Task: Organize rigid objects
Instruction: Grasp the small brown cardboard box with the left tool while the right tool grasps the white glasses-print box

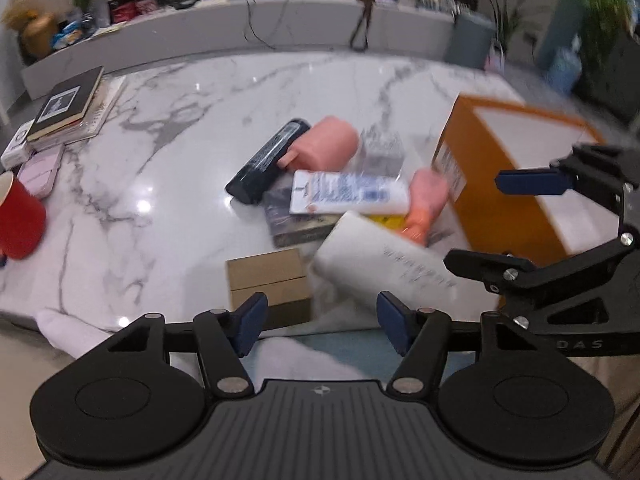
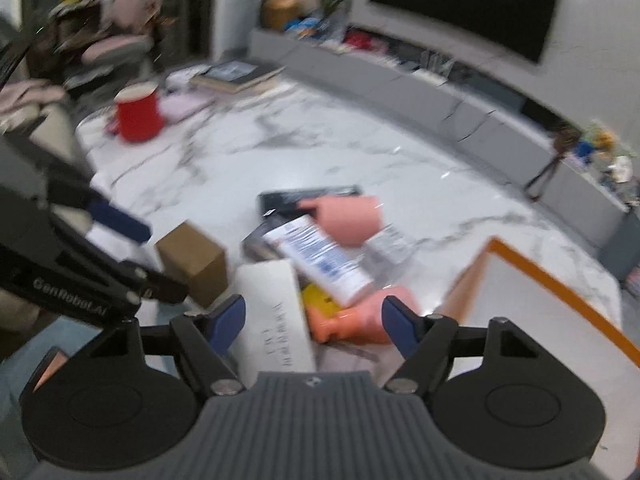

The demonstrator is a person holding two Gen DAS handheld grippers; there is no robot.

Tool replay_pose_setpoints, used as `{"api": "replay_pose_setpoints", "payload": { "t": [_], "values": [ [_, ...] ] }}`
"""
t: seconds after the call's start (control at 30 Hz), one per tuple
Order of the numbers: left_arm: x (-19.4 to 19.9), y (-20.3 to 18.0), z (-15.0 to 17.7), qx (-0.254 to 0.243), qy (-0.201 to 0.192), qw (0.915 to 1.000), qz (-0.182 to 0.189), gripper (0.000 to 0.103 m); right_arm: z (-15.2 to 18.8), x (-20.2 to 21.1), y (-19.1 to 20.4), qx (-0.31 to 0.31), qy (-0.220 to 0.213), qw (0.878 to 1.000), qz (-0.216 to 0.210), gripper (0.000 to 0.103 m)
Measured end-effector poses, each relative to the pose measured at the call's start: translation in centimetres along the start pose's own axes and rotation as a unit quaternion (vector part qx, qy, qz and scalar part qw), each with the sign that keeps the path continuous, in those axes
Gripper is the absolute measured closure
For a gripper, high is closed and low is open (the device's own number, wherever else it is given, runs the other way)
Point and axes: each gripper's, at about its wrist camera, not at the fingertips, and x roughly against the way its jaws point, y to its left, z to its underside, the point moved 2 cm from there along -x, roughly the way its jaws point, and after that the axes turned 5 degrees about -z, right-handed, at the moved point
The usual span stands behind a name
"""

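Mostly a heap: the rigid things lie jumbled mid-surface, just left of an open orange bin.

Left tongs: jaws apart, nothing between the pads, hovering at the near edge over a brown carton. Right tongs: also parted and empty, above a white flat box.

Handling, as judged:
- White flat box: stiff card, probably light. Lies tilted against the pile. Take it across its narrow width near one end.
- White tube with blue print: rests on top of the others, so it can come off first. Smooth skin may slip and it gives a little. Pinch mid-body.
- Black cylinder: hard, glossy, liable to roll. Grip across the middle.
- Pink cup-like piece: rigid, rounded. Its wall looks like the best hold.
- Brown carton: stands apart from the heap, square faces, easy to clamp on 2 opposite sides.

Motion blur hides finer detail in the pile's lower layer.
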Motion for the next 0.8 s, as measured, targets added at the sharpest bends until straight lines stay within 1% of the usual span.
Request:
{"api": "replay_pose_setpoints", "payload": {
  "t": [0.07,0.1,0.13,0.17,0.27,0.37,0.4,0.5,0.6,0.63,0.7,0.8],
  "values": [
    [-0.6,0.8,-0.4,-0.015,0.009,0.9998,-0.010,0.027,-0.1,-1.3,0.1,-0.002,0.027,0.999,-0.019,0.029],
    [-0.8,1.1,-0.5,-0.014,0.011,0.9996,-0.019,0.023,-0.1,-1.9,0.2,-0.004,0.039,0.999,-0.028,0.030],
    [-1.2,1.6,-0.8,-0.009,0.013,0.9994,-0.031,0.016,-0.1,-2.6,0.2,-0.006,0.049,0.998,-0.034,0.029],
    [-1.5,2.0,-1.0,-0.001,0.015,0.9993,-0.034,0.014,0.0,-3.2,0.2,-0.009,0.059,0.997,-0.038,0.029],
    [-2.7,2.9,-1.2,0.022,0.038,0.9987,-0.026,0.012,0.2,-5.0,0.2,-0.014,0.087,0.995,-0.043,0.029],
    [-4.2,3.1,-1.0,0.032,0.060,0.9971,-0.034,0.011,0.5,-6.4,0.2,-0.016,0.107,0.993,-0.048,0.029],
    [-4.6,3.1,-0.9,0.033,0.065,0.9967,-0.036,0.009,0.5,-6.8,0.3,-0.015,0.114,0.992,-0.049,0.029],
    [-5.9,3.1,-0.6,0.049,0.081,0.9951,-0.028,0.008,0.5,-7.8,0.4,-0.012,0.129,0.990,-0.049,0.030],
    [-6.6,3.2,-0.4,0.063,0.079,0.9945,-0.028,0.013,0.4,-8.6,0.5,-0.011,0.143,0.988,-0.050,0.030],
    [-6.8,3.3,-0.4,0.067,0.079,0.9943,-0.026,0.015,0.4,-8.8,0.5,-0.012,0.145,0.988,-0.050,0.032],
    [-7.0,3.3,-0.4,0.072,0.076,0.9943,-0.023,0.017,0.4,-9.2,0.5,-0.015,0.154,0.987,-0.049,0.033],
    [-7.2,3.1,-0.3,0.069,0.077,0.9943,-0.027,0.017,0.6,-9.9,0.7,-0.018,0.163,0.985,-0.053,0.035]
  ]
}}
